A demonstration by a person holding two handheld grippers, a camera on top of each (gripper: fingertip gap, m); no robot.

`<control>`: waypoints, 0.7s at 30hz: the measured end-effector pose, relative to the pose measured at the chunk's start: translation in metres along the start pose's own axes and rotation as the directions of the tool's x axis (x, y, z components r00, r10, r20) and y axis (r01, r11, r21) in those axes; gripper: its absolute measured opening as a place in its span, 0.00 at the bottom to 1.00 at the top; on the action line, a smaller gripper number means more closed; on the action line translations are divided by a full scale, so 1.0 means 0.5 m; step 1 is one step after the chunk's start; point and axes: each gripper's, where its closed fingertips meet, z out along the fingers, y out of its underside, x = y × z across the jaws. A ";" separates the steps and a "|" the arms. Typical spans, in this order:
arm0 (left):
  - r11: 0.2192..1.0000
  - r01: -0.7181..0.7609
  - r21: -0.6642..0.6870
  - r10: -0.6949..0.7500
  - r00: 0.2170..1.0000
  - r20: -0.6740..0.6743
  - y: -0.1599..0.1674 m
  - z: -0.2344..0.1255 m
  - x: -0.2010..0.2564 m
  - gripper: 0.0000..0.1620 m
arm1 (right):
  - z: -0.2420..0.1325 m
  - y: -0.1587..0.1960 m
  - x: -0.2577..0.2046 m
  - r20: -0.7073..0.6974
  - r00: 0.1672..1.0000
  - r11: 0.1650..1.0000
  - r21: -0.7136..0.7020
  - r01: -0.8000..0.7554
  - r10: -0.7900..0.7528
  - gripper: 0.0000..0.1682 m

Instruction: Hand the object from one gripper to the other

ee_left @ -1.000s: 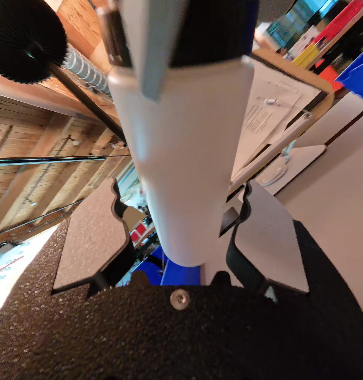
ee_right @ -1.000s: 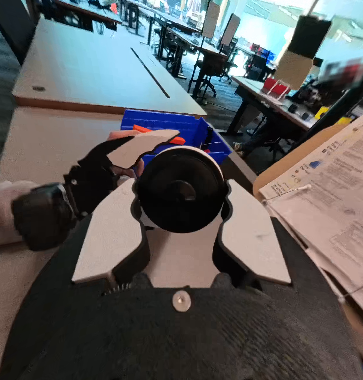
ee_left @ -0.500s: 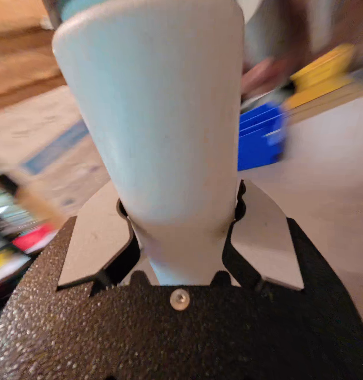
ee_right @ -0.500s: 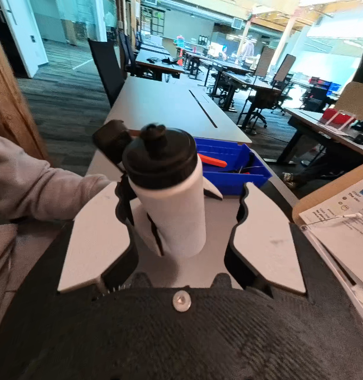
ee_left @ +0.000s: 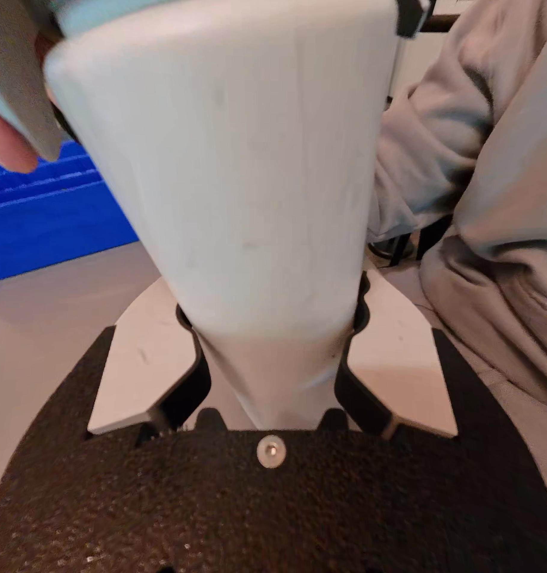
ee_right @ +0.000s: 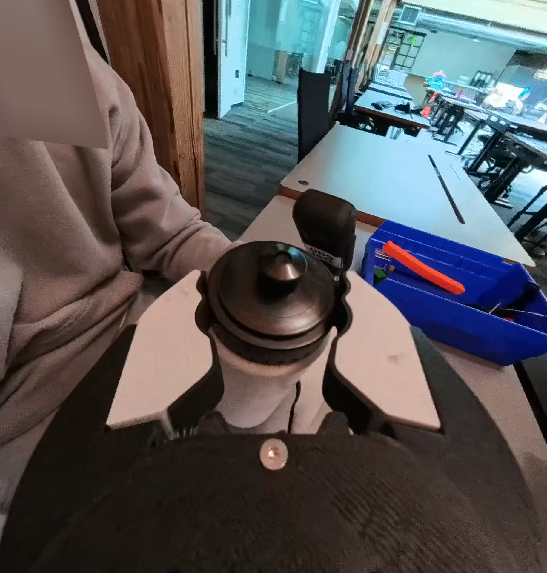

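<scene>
Centre frame, both views: white bottle (ee_left: 235, 173), base clamped in your left gripper (ee_left: 270, 313), black cap (ee_right: 270, 291) pinched by your right gripper (ee_right: 270, 294). Risk: cap grip looks shallow; release left early and the bottle may slip or swing.

In your left wrist view the bottle (ee_left: 228, 173) runs off the frame at 12 o'clock, hiding its cap. In your right wrist view the cap (ee_right: 270, 293) covers most of the bottle, and the bin (ee_right: 452, 322) is cut off at 3 o'clock.
</scene>
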 end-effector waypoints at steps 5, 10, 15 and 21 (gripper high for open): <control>0.998 -0.051 0.042 0.041 0.976 0.214 -0.011 -0.023 -0.062 0.64 | -0.010 -0.004 0.053 -0.178 0.984 0.998 -0.049 -0.026 0.017 0.47; 0.980 -0.183 0.072 0.116 0.833 0.541 -0.037 -0.077 -0.139 0.61 | -0.034 -0.011 0.131 -0.434 0.900 0.996 -0.059 -0.060 0.028 0.47; 0.988 -0.153 -0.019 0.119 0.680 0.723 -0.022 -0.113 -0.196 0.57 | -0.037 0.007 0.188 -0.612 0.790 0.985 -0.110 -0.133 0.038 0.47; 0.987 -0.140 -0.079 0.143 0.535 0.832 -0.007 -0.145 -0.231 0.57 | -0.025 0.014 0.219 -0.707 0.706 0.979 -0.170 -0.113 -0.041 0.47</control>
